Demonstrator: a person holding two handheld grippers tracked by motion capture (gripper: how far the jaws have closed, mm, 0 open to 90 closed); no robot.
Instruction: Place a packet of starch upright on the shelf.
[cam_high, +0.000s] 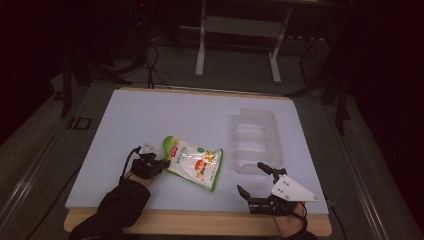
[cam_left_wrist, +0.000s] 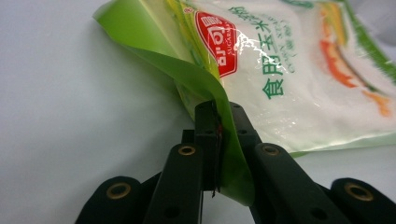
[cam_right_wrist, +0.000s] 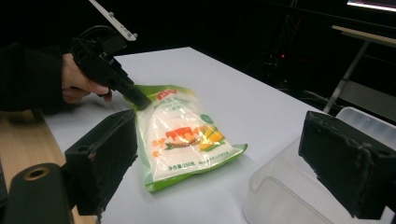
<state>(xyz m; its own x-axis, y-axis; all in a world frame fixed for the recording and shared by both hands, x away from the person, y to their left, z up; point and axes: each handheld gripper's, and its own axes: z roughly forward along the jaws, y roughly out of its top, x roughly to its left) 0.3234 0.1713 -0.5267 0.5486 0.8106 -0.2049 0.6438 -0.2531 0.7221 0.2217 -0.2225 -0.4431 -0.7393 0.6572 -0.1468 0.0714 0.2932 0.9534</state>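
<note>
A green and white food pouch (cam_high: 195, 162) (cam_left_wrist: 289, 79) (cam_right_wrist: 184, 140) lies flat on the white table (cam_high: 165, 120), printed side up. My left gripper (cam_high: 161, 164) (cam_left_wrist: 218, 126) (cam_right_wrist: 140, 101) is shut on the pouch's green corner flap, which curls up between the two pads. My right gripper (cam_high: 251, 179) (cam_right_wrist: 224, 158) stands open near the table's front edge, to the right of the pouch, with nothing between its jaws. A clear plastic tray (cam_high: 257, 140) (cam_right_wrist: 299, 196) sits on the right half of the table, just beyond the right gripper.
A wooden strip (cam_high: 200, 222) runs along the table's front edge. Behind the table stands a white metal frame (cam_high: 240, 45), with cables (cam_high: 150, 65) on the dark floor. A dark-sleeved forearm (cam_high: 117, 210) reaches in at the bottom left.
</note>
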